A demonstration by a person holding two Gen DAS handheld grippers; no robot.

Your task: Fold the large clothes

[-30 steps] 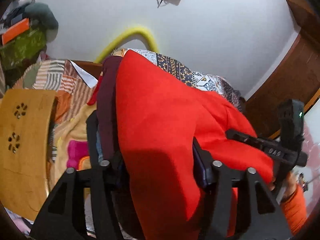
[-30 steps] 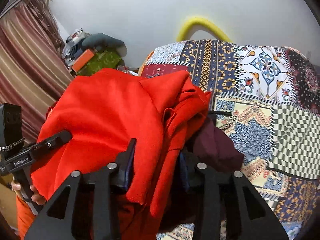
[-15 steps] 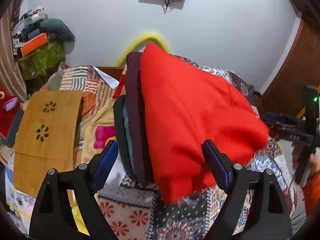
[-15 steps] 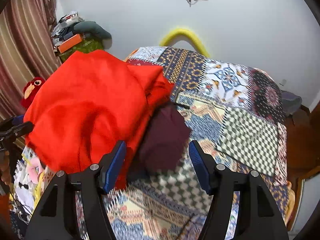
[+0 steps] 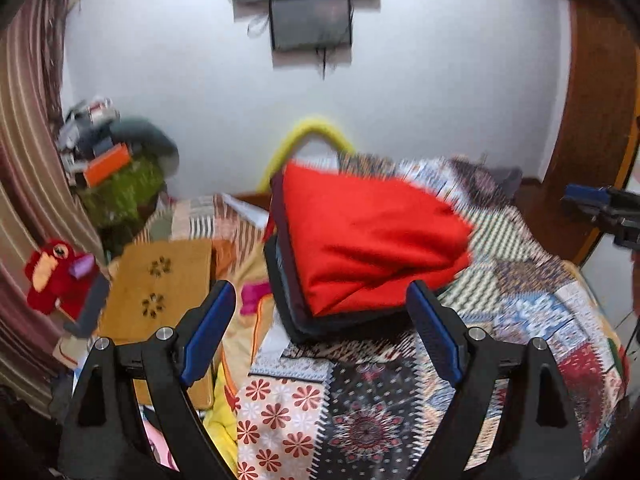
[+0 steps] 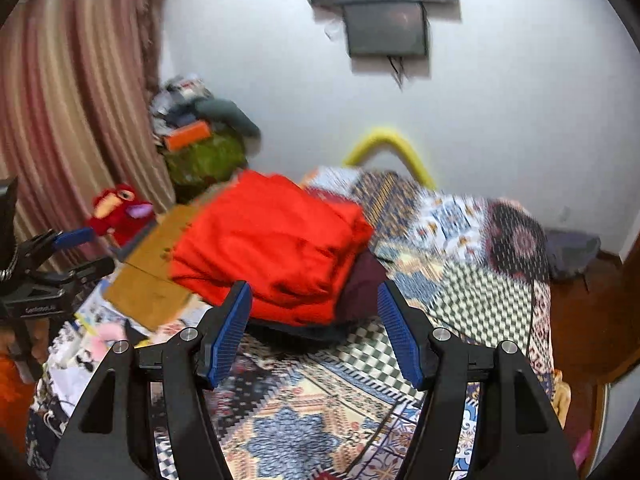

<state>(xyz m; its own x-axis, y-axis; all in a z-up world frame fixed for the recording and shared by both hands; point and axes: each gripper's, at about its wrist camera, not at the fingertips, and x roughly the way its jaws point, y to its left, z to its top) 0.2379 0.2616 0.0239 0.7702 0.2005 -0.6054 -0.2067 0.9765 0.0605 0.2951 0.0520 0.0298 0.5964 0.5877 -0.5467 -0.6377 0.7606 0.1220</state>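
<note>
Red folded garment (image 5: 372, 240) lies atop a dark stack at frame centre on the patchwork bed (image 5: 520, 300), beyond both claws. Left claw (image 5: 320, 332) and right claw (image 6: 314, 332) stand open, empty, jaws having just been opening.

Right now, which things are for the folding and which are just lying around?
For the folding: red garment, dark clothes under it, left gripper, right gripper.
Lying around: red toy bird, wooden board, yellow hoop.
</note>
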